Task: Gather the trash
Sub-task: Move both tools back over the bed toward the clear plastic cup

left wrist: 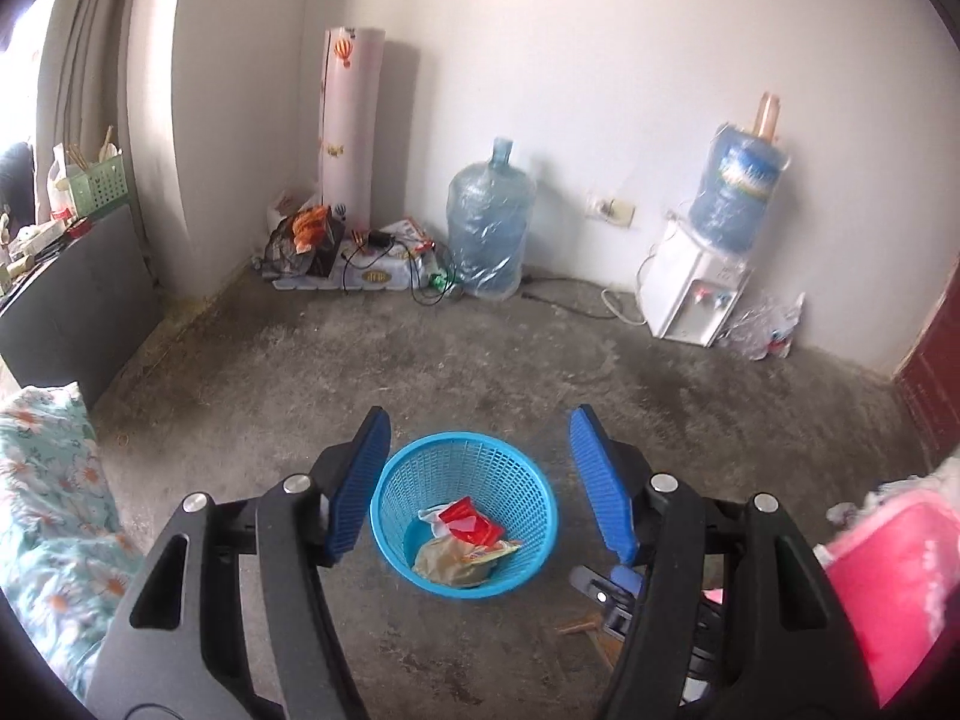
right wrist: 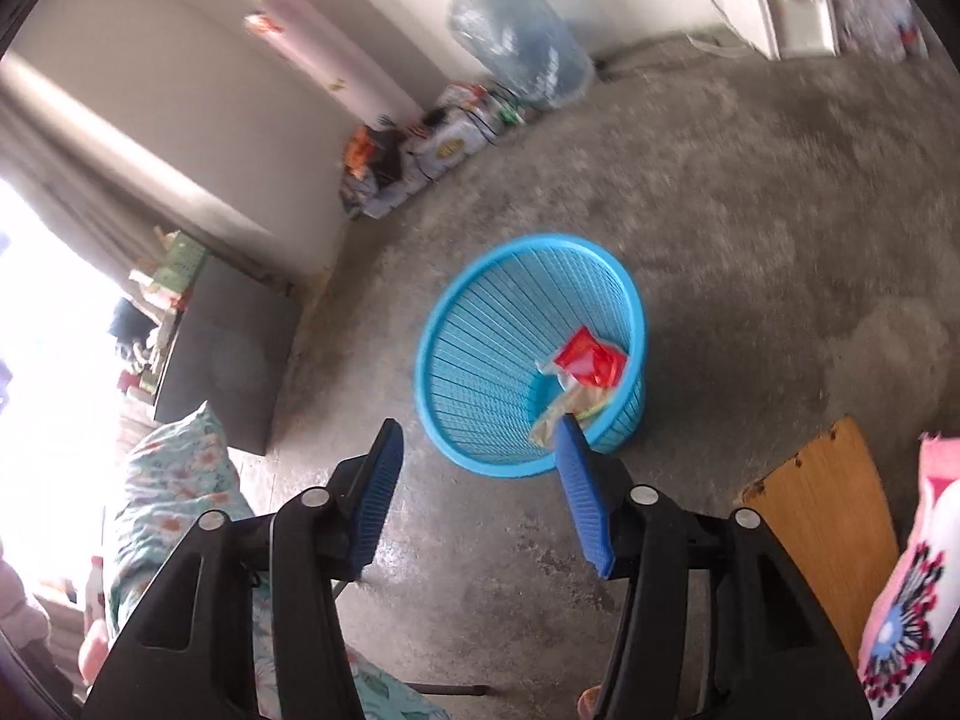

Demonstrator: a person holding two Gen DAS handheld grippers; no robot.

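Both the left tool (left wrist: 474,456) and right tool (right wrist: 477,465) gape empty above the blue basket (left wrist: 390,510) on the floor, where light, crinkly wrappers (left wrist: 468,534) lie; any edge would pinch easily.

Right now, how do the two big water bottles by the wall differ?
The floor bottle stands upright on the concrete, neck up, and looks clear and nearly empty. The dispenser bottle sits upside down on the white dispenser, and bears a printed label. The floor bottle stands nearer the corner clutter; the dispenser bottle nearer the door side. Both are blue-tinted plastic with shiny wrapping.
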